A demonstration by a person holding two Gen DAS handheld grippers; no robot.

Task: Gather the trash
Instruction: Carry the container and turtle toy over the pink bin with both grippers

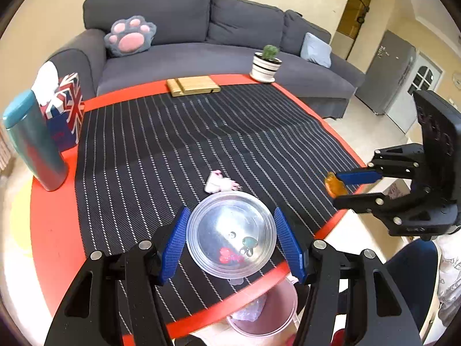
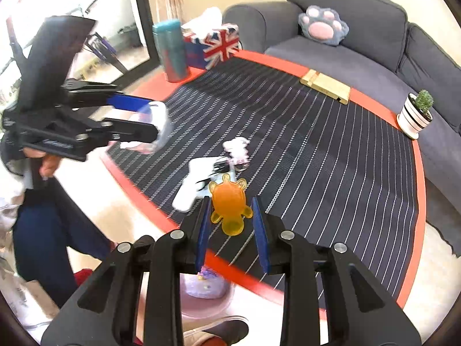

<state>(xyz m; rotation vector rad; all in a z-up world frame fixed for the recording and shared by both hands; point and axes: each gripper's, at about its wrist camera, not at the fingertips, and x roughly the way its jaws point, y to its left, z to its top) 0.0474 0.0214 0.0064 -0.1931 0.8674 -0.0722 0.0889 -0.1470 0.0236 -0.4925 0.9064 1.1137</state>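
My left gripper [image 1: 231, 240] is shut on a clear plastic tub [image 1: 231, 235] with small red and green gummy pieces inside, held just above the table's near edge. It shows blurred in the right wrist view [image 2: 157, 124]. My right gripper [image 2: 232, 214] holds an orange gummy bear [image 2: 229, 201] between its blue pads; it also shows in the left wrist view [image 1: 334, 186] at the table's right edge. A crumpled white and pink wrapper [image 1: 220, 183] lies on the striped mat, also seen from the right wrist [image 2: 236, 148]. A pink bin [image 1: 263, 312] with trash stands under the table edge.
A red round table [image 1: 54, 225] carries a black striped mat. A teal flask [image 1: 34, 141], a Union Jack tissue box [image 1: 64, 109], a wooden stand [image 1: 191, 85] and a potted cactus [image 1: 266, 62] stand along its far rim. A grey sofa is behind.
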